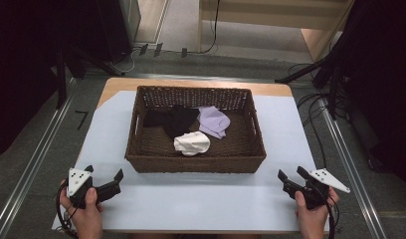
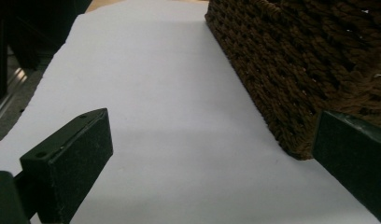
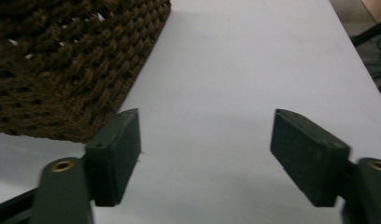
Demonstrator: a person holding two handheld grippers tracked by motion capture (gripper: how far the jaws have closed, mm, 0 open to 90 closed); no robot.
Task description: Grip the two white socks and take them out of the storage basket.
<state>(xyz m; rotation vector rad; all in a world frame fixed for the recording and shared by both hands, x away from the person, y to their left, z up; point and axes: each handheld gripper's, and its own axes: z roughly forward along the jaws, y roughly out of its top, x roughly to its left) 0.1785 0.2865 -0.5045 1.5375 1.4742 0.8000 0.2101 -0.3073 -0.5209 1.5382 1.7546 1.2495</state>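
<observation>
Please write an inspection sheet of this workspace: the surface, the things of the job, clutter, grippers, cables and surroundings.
Surface: white sheet covering a wooden table, bare in front of the basket.
Job's things: brown wicker basket mid-table, holding a black cloth, a lilac cloth and a white cloth, all crumpled.
Clutter: nothing seen.
Grippers: left gripper and right gripper held low near the table's front corners, jaws open, nothing between them.
Cables: one trails from the left gripper; more lie on the floor at right.
Surroundings: grey floor, metal rails, dark stands, wooden furniture behind.
</observation>
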